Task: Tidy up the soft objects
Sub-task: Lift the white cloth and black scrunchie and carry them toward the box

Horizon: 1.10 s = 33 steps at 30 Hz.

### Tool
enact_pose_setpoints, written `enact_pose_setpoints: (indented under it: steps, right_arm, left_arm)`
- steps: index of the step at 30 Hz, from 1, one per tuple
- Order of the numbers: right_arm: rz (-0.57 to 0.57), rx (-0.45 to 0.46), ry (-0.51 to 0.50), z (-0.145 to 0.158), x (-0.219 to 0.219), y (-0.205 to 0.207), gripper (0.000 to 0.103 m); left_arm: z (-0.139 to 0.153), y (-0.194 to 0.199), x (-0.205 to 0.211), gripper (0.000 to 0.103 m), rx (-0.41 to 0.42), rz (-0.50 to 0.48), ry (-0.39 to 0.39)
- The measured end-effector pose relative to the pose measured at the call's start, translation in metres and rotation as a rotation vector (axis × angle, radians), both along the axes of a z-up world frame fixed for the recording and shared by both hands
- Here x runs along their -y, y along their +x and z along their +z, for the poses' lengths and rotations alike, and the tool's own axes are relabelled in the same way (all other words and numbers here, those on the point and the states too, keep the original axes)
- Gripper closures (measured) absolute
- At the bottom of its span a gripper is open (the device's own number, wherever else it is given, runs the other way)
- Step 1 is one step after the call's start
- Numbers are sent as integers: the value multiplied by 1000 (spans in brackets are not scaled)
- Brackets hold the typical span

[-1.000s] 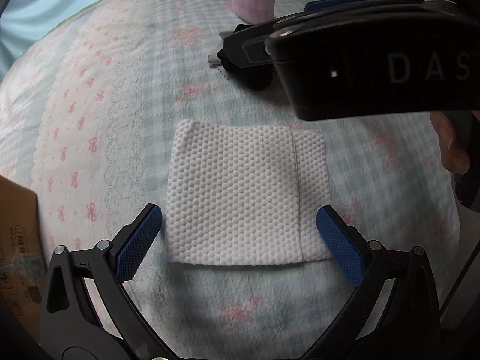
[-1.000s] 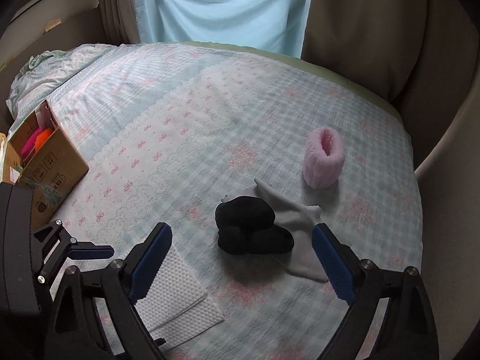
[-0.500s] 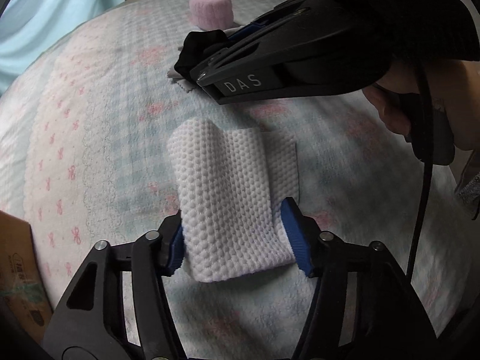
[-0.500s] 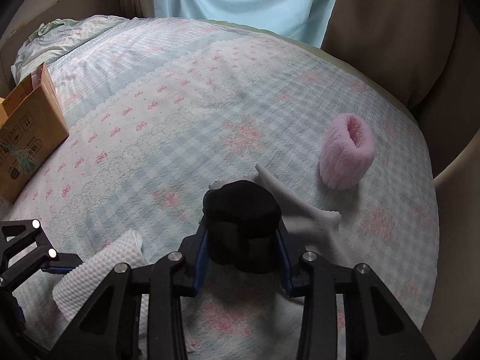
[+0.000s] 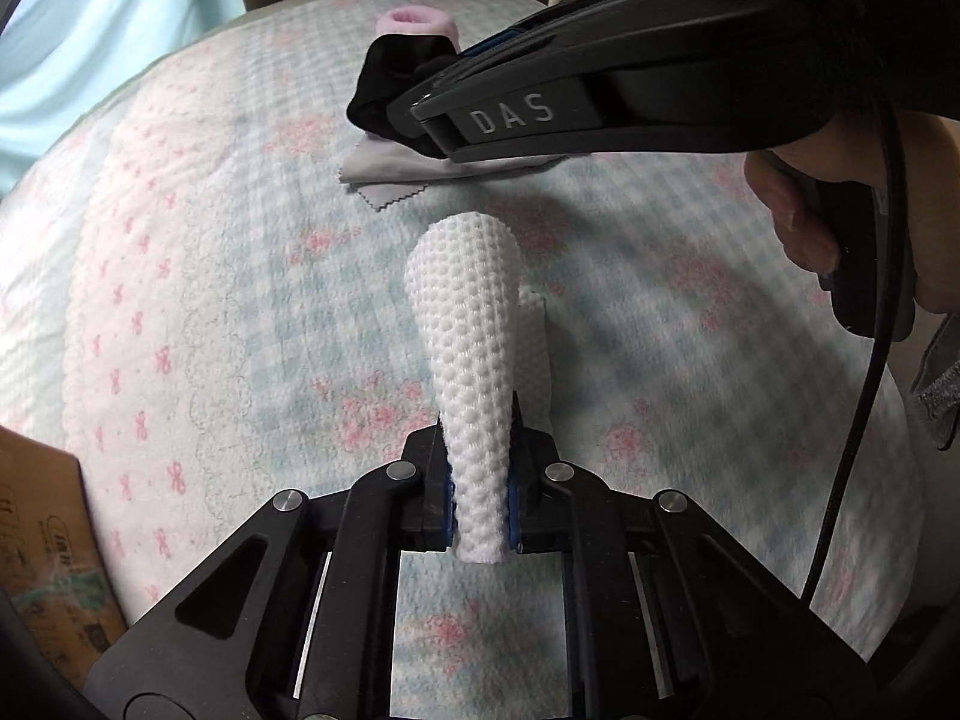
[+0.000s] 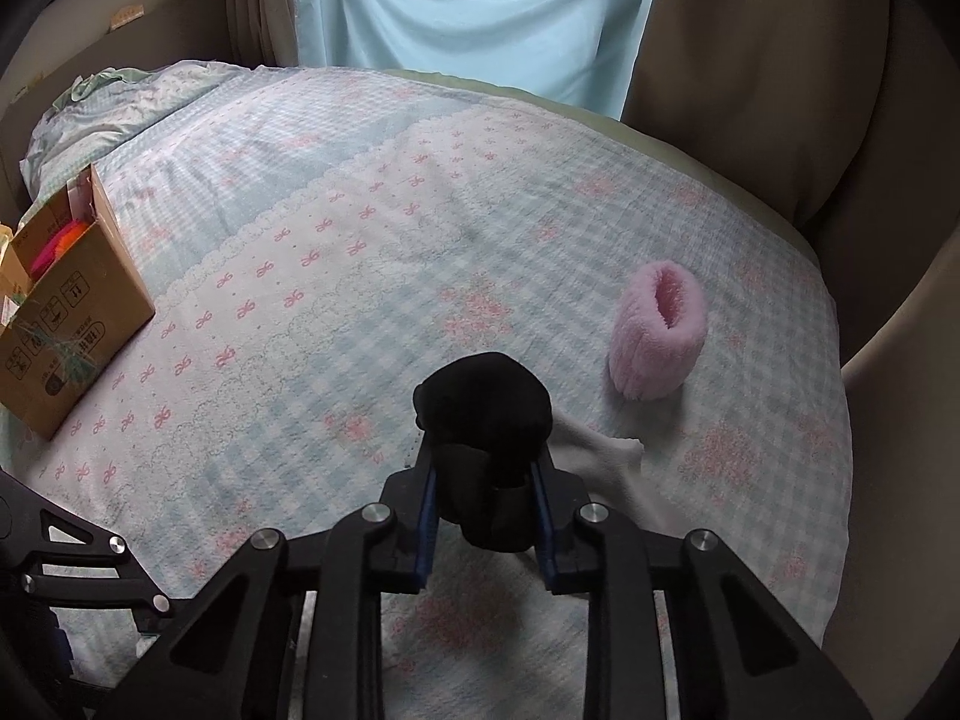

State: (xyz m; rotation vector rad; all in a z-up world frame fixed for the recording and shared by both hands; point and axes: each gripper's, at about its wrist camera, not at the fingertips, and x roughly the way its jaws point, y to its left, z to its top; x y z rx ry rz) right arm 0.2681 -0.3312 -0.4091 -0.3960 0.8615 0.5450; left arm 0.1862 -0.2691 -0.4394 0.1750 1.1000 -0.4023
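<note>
- The left tongs (image 5: 478,510) are clamped on the white waffle cloth (image 5: 474,360), pinched into a ridge whose long axis runs away from the tongs over the bed (image 5: 180,276).
- The right tongs (image 6: 485,516) are closing, pads pressing the black sock bundle (image 6: 483,414), which bulges beyond them above the grey cloth (image 6: 606,456).
- The pink fluffy cuff (image 6: 657,330) lies far right.

Left gripper (image 5: 478,516) clamped tight, pointing downward; right gripper (image 6: 485,516) fingers closing, angled down

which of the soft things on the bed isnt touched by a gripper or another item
The pink fluffy cuff: it stands alone on the bedspread, while the white cloth and black bundle are gripped and the grey cloth lies under the bundle.
</note>
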Motion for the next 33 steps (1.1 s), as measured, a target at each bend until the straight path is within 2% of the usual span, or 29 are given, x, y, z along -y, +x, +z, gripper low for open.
enact_pose_setpoints:
  steps: [6,11,18,24,29,33]
  right_arm:
    - [-47,7,37,19,7,-8,79]
    - [-77,21,66,50,6,-23,79]
    - [-120,19,157,128,-6,-50,79]
    - [-140,26,208,205,-36,-81,79]
    - [-133,5,279,245,-73,-108,79]
    - [-121,-2,301,265,-110,-128,79]
  left_arm:
    - [25,2,-21,94,28,46,-5]
    - [71,-1,-43,94,73,94,-26]
    - [164,-13,-85,94,126,172,-84]
    - [243,-31,-139,94,171,253,-116]
    - [286,-48,-190,94,199,296,-87]
    - [304,-59,-242,93,187,329,-78]
